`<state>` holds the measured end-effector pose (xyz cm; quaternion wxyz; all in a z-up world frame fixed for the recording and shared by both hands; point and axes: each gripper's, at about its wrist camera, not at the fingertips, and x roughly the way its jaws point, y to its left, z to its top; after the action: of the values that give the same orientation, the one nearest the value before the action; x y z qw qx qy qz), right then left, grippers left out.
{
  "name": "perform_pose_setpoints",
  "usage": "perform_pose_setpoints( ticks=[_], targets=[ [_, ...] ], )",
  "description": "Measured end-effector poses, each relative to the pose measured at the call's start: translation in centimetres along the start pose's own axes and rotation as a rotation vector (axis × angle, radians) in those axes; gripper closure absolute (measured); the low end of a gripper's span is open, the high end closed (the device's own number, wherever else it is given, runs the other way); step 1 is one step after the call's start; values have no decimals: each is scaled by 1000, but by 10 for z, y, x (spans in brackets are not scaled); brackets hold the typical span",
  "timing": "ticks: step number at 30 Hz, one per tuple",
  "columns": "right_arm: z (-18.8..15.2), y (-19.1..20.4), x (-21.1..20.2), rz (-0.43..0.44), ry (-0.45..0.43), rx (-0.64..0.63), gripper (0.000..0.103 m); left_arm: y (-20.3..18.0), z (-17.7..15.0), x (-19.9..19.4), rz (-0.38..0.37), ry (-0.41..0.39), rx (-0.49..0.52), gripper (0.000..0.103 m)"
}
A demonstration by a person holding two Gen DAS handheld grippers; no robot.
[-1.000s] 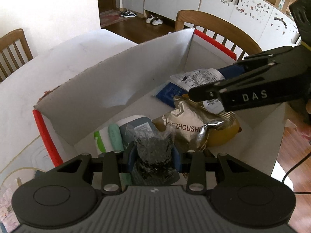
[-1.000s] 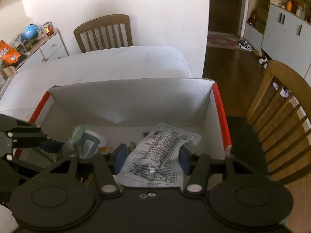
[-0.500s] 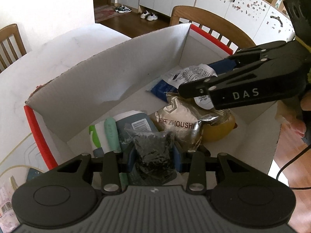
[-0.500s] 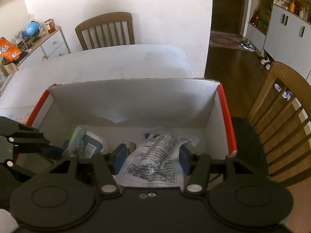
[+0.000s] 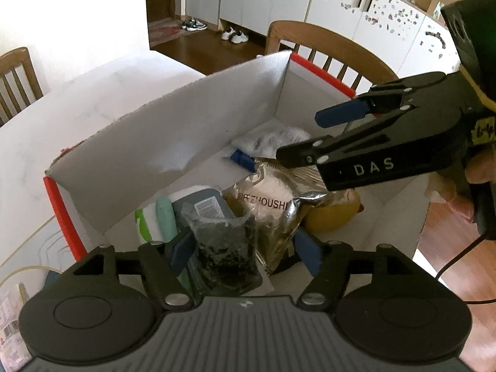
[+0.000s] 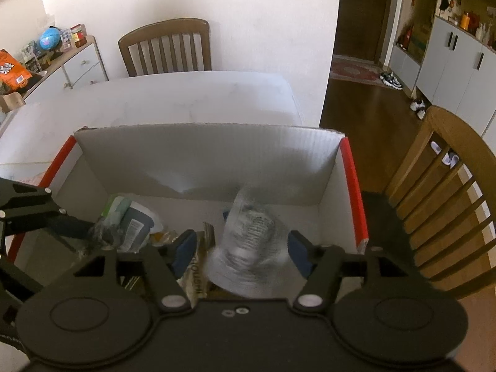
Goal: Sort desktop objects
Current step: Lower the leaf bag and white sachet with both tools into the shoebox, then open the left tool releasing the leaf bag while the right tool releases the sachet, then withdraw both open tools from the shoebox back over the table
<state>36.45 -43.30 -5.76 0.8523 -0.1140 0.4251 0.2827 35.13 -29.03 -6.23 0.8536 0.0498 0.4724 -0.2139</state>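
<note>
Box: white cardboard box with red-taped edges (image 5: pixel 173 142), open-topped, stood on the white table (image 5: pixel 77 102), near the table's right edge by a wooden slat-back chair (image 6: pixel 446 186).
Left gripper: black two-finger gripper with blue pads (image 5: pixel 245 251), jaws opening over the box's near-left corner; clear bag of dark crumbled matter (image 5: pixel 226 248) between the pads, left pad just beside it, right pad clear of it.
Dark bag: lay on a grey-blue pouch with a white label (image 5: pixel 204 204), next to a mint-green tube (image 5: pixel 164 217) by the left wall.
Right gripper: black gripper marked DAS (image 6: pixel 238 248), jaws opening above the box's right half, pads apart from the packet.
Printed packet: clear plastic packet with black print (image 6: pixel 248 241), blurred, between the spread pads, loose, over the box floor near the far-right corner.
Other contents: silver foil pouch lettered ZHOUSHI (image 5: pixel 272 204) mid-box, over a yellow rounded object (image 5: pixel 334 217); blue item (image 5: pixel 243 159) beside the far wall.
Person: fingers (image 5: pixel 477 167) wrapped on the right gripper's handle.
</note>
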Motion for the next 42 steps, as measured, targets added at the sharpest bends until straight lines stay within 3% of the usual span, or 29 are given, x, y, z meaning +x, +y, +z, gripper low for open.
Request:
perform_pose_setpoints(
  ticks=[24,37,42],
  targets=[
    [-3,18,-35,12,-45,-21,27,-1,-10,-37,15,-80,-45,22],
    [-6,46,-53,5,-61,-20,26,6,-27,-63,-3,-116,-50,21],
    [-6,61,-58,14,-71,-15,21,14,-36,-78,-19,-139,-60,20]
  ],
)
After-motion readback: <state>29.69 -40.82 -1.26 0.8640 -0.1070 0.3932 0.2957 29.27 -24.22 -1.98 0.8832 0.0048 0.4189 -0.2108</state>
